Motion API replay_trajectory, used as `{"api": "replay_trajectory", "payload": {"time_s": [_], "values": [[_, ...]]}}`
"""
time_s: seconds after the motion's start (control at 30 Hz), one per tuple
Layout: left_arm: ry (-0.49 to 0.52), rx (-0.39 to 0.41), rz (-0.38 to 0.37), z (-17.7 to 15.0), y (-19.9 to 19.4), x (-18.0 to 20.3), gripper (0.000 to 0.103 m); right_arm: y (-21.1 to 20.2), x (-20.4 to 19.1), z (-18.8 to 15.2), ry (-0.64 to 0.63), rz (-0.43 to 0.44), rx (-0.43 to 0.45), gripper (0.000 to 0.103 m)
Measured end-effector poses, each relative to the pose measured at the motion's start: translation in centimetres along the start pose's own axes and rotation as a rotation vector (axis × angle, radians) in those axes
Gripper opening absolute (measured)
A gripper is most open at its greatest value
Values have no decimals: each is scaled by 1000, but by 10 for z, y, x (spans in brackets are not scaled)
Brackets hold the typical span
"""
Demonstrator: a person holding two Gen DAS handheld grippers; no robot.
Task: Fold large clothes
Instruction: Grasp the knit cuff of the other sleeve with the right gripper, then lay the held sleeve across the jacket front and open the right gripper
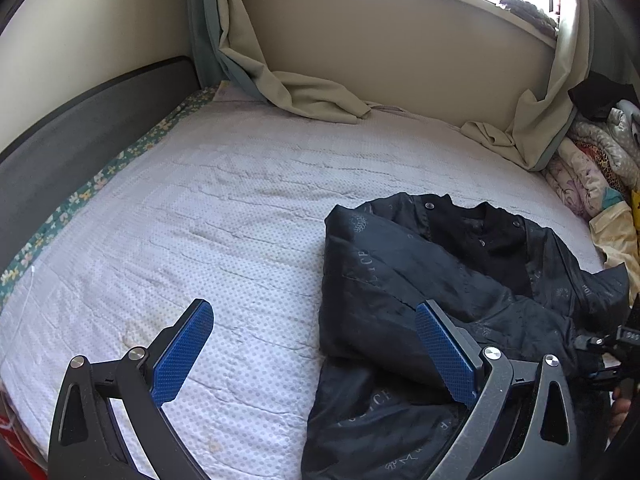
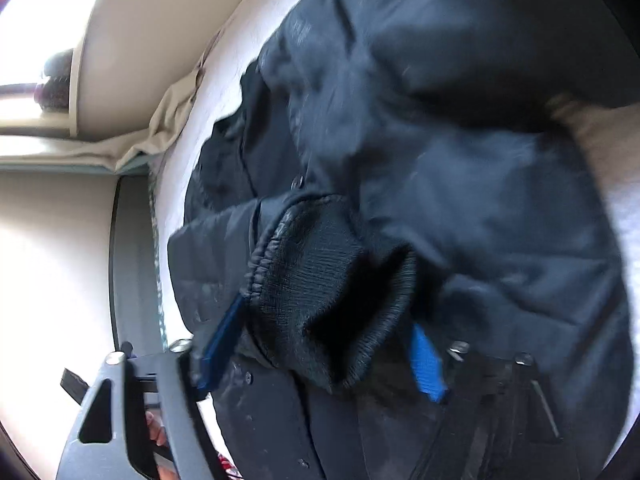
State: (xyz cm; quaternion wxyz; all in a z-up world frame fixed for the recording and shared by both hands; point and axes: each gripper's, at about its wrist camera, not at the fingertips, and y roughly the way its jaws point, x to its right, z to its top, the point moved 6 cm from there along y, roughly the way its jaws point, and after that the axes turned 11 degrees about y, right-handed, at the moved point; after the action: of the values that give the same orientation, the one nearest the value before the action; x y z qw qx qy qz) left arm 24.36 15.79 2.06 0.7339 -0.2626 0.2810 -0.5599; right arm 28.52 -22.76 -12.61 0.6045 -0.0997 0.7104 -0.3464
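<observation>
We see a black jacket (image 1: 460, 280) lying crumpled on the right half of a bed (image 1: 200, 220) covered with a pale dotted quilt. In the left wrist view its collar end with dark snap buttons points toward the window wall, and grey lettering shows on the shiny cloth.

The left tongs (image 1: 314, 354) hang over the bed with their 2 blue pads (image 1: 184, 356) spread wide. Nothing is between them except bare quilt and the jacket's left edge below; the right-hand pad sits in front of the jacket, and we cannot tell whether it touches the cloth.

The right tongs (image 2: 324, 344) appear in a blurred, rolled view. A ribbed knit cuff (image 2: 320, 280) of the jacket lies between their blue pads. The left pad sits at the cuff's gathered edge, the right pad is partly hidden behind the rib. We cannot tell whether the pads press the cuff or merely flank it. The jaws stand about half spread.

Beige curtains (image 1: 320, 96) trail onto the far edge of the bed. A pile of patterned bedding (image 1: 592, 168) sits at the right edge, beside the jacket. A dark headboard (image 1: 80, 128) runs along the left side.
</observation>
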Motion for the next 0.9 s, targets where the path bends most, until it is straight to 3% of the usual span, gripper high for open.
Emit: {"api": "replay_trajectory", "payload": {"time_s": [0.1,0.23,0.27,0.37,0.53,0.7,0.8,0.9], "values": [[0,-5,-1,-1,1,1,102,13,-14,-3,-67,-22,-1,37],[1,-4,9,-2,0,1,102,16,-54,-6,-230,-74,71,23],[-1,-1,11,-1,1,1,102,14,-69,-7,-287,-74,100,15],[19,-7,-12,5,10,12,102,10,-108,-7,-413,-44,169,11],[185,-55,33,2,42,45,102,1,-147,-1,-594,-87,350,9],[239,-132,33,-17,78,61,102,8,-118,24,-576,-227,397,9],[235,-185,35,-26,95,64,98,33,-76,46,-482,-304,335,9],[211,-181,16,-25,93,66,98,49,-52,49,-429,-313,285,10]]}}
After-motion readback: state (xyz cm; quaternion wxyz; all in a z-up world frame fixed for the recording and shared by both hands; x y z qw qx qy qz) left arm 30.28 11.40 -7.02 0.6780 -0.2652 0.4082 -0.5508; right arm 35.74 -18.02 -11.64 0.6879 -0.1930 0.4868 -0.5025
